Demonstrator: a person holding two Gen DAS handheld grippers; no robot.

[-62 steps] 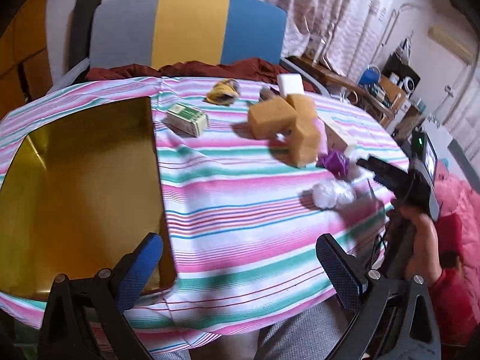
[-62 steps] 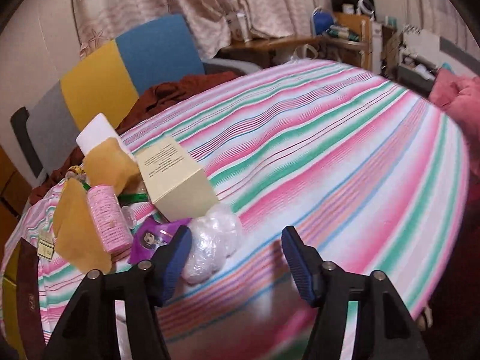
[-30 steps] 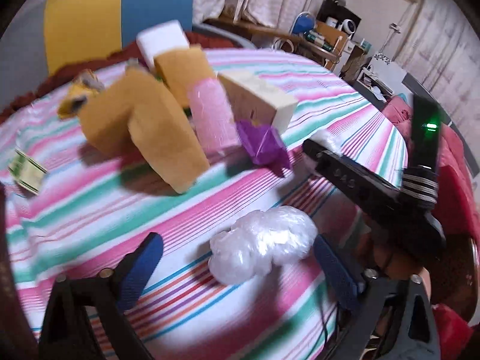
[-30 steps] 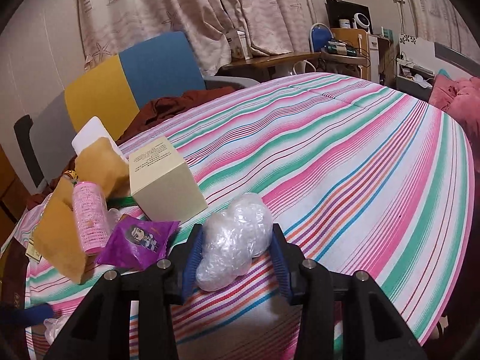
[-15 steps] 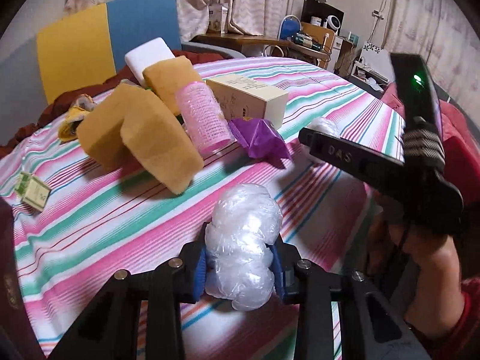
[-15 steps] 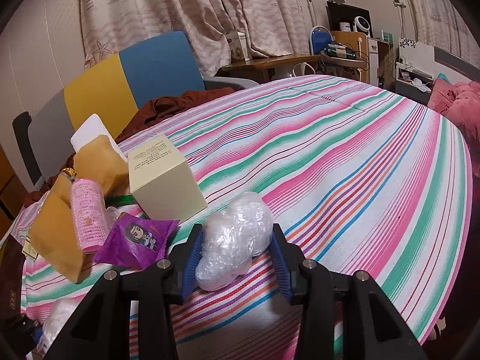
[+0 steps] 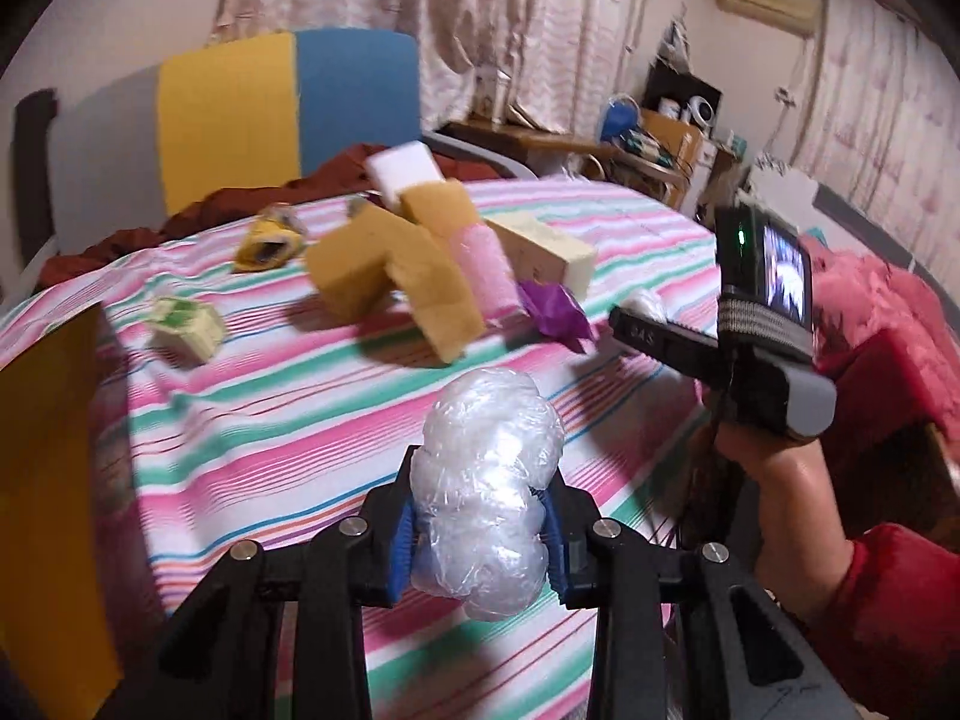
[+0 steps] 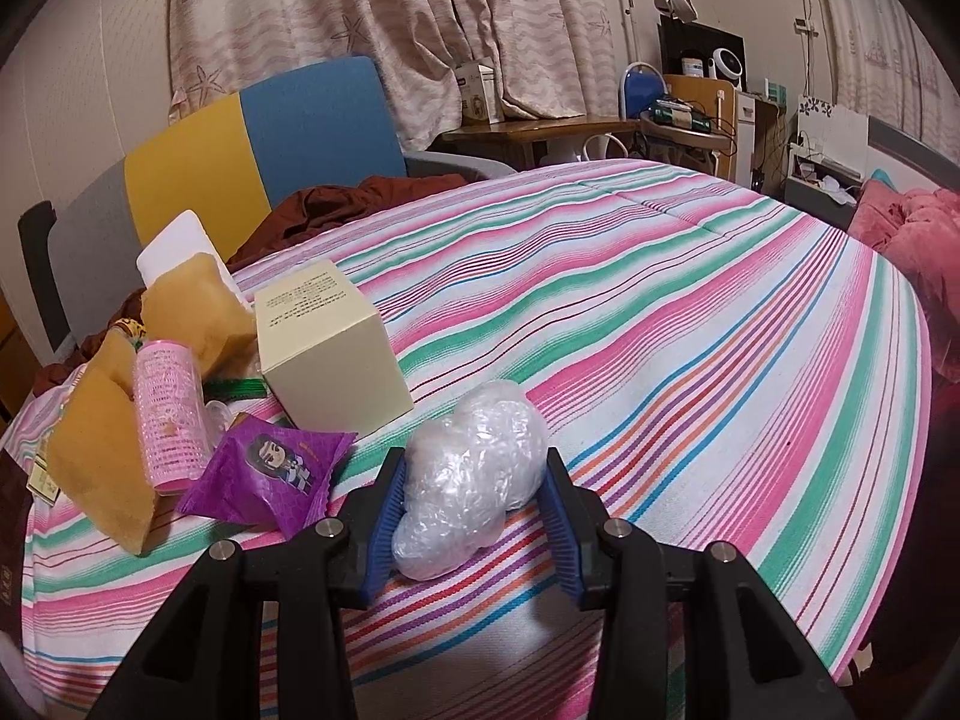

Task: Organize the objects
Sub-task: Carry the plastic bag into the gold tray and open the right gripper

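A plastic wad (image 7: 489,480) is clamped between the closed-in jaws of the left gripper (image 7: 480,531) and is seen raised above the striped cloth (image 7: 288,420). A second wad (image 8: 474,468) is pinched by the right gripper (image 8: 474,516), resting on the cloth beside a purple packet (image 8: 273,474) and a cream box (image 8: 330,348).

Right gripper (image 8: 474,513) at 6 o'clock, blue pads clamped on a crumpled clear plastic ball (image 8: 471,480) over the striped tablecloth (image 8: 690,360). Purple snack packet (image 8: 273,471) just beside it at 8 o'clock. Cream box (image 8: 327,348) at 10 o'clock, touching the packet's far edge. Pink bottle (image 8: 168,420) leaning on tan sponges (image 8: 102,468) at 9 o'clock. White block (image 8: 177,252) behind them. Blue-yellow chair back (image 8: 264,132) at 11 o'clock. Curtains (image 8: 390,12) at 12.
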